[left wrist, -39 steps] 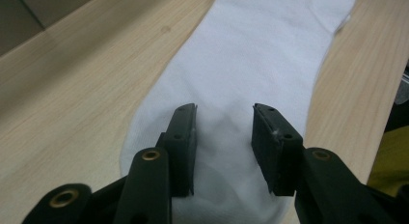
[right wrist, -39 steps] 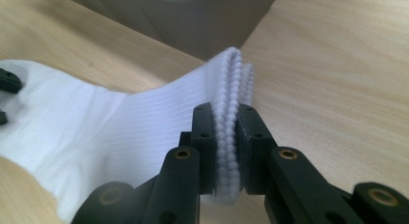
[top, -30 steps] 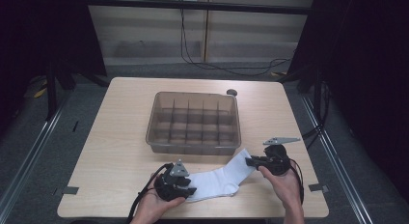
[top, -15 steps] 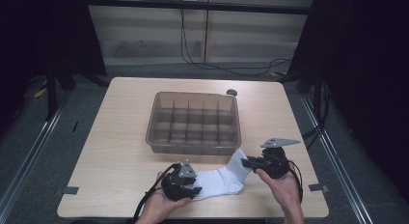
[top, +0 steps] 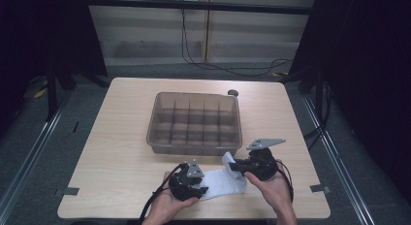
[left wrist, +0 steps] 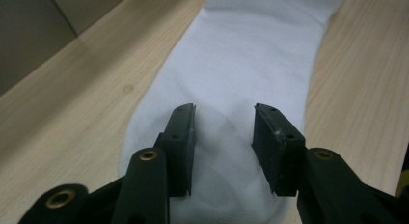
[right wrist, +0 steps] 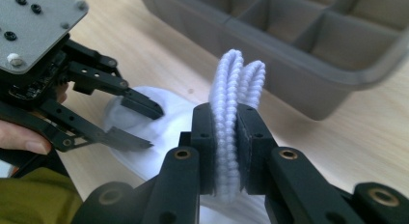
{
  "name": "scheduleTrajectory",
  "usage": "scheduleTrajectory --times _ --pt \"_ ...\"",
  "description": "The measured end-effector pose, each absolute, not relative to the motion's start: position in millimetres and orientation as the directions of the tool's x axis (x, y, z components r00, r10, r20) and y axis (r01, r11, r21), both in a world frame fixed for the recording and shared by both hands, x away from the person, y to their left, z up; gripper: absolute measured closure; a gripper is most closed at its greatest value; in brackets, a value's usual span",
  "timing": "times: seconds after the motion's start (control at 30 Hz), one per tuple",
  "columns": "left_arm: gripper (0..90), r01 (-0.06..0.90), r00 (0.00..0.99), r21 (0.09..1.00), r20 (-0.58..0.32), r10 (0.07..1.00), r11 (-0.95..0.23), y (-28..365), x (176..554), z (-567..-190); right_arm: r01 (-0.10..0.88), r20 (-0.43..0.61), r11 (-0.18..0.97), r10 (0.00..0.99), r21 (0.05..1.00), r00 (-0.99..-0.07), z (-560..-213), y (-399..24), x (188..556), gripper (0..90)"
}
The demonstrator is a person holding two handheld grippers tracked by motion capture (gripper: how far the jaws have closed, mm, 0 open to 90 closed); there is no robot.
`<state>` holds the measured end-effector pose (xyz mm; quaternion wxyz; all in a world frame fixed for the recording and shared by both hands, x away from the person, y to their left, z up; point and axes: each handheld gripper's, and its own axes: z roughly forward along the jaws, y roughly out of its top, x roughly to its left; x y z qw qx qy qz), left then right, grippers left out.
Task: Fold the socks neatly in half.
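sock (left wrist: 246, 64): white knitted cloth, soft and matt; its cuff (right wrist: 235, 84) looked ribbed and looped like terry.
bench (top: 121, 152): pale wood-grain top, smooth, with a low sheen.
divided bin (top: 195, 122): grey translucent plastic, smooth, faintly glossy walls.
left tool (left wrist: 224, 137): black matt plastic arms with brass-coloured rivets; dull, rubbery-looking pads (left wrist: 267, 142) carrying a few white fibres.
right tool (right wrist: 225, 137): same black matt plastic.
plate (top: 265, 143): grey, flat, matt metal look.
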<state>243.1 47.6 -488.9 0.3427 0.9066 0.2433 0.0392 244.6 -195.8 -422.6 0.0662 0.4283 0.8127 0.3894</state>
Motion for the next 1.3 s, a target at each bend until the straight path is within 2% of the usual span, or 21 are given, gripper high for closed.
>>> scheduleTrajectory --times 0.47,0.5,0.63,0.73,0.83,0.9,1.0,1.17,1.3 --pt "57.4 0.395 0.893 0.653 -0.107 0.437 -0.647 24.2 240.1 -489.7 0.641 0.234 0.377 0.711 0.669 -0.663 -429.1 -166.8 250.6 79.4" --pt "56.0 0.408 0.891 0.654 -0.134 0.434 -0.636 24.4 242.1 -490.0 0.641 0.232 0.382 0.711 0.666 -0.664 -429.8 -166.1 250.9 79.4" --pt "50.4 0.404 0.896 0.665 -0.150 0.418 -0.629 30.7 244.4 -486.4 0.646 0.239 0.379 0.710 0.663 -0.662 -434.6 -164.4 252.7 79.4" --pt "49.1 0.425 0.882 0.709 -0.186 0.432 -0.563 52.5 247.5 -474.3 0.650 0.240 0.381 0.712 0.657 -0.660 -436.5 -165.0 252.4 79.3" --pt "53.6 0.439 0.868 0.731 -0.196 0.456 -0.523 69.0 250.9 -466.7 0.652 0.239 0.384 0.713 0.653 -0.659 -438.3 -165.7 252.8 79.3" --pt "56.2 0.465 0.853 0.711 -0.202 0.482 -0.527 78.7 255.7 -466.5 0.654 0.241 0.382 0.714 0.653 -0.658 -439.5 -165.3 253.1 79.2" --pt "65.5 0.470 0.859 0.686 -0.210 0.467 -0.555 85.2 256.7 -474.2 0.657 0.237 0.388 0.716 0.646 -0.656 -441.3 -163.8 253.1 79.1" --pt "67.8 0.454 0.875 0.673 -0.213 0.435 -0.584 79.2 249.8 -483.8 0.658 0.238 0.395 0.713 0.641 -0.660 -443.5 -161.9 254.5 79.1" --pt "69.0 0.427 0.888 0.646 -0.168 0.428 -0.633 69.8 247.4 -488.6 0.656 0.234 0.403 0.711 0.638 -0.664 -444.5 -159.9 253.5 79.2"
